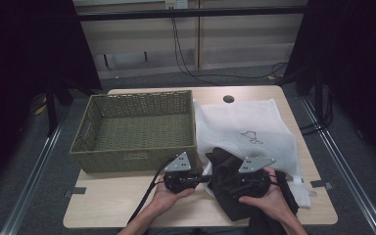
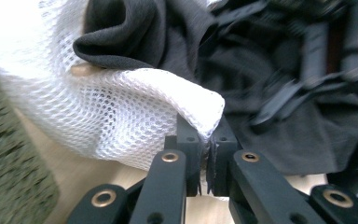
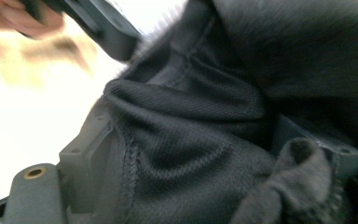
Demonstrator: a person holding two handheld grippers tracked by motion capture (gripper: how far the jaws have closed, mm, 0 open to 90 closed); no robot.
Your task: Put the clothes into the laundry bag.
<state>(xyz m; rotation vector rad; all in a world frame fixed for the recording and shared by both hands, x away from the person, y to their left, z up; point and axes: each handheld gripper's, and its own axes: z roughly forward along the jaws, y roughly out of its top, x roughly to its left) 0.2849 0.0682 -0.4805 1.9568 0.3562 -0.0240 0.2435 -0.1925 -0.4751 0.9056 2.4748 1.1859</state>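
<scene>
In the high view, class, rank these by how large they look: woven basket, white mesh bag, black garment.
1. woven basket
2. white mesh bag, partly covered by the garment
3. black garment, bunched up

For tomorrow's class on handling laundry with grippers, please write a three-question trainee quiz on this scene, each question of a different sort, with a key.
1. True or false: the left gripper is shut on the edge of the white mesh bag.
2. What lies between the right gripper's wide jaws? A) black garment B) a towel C) nothing
3. Which side of the mesh bag is the woven basket on in the high view?

Key: 1 true; 2 A; 3 left.
</scene>
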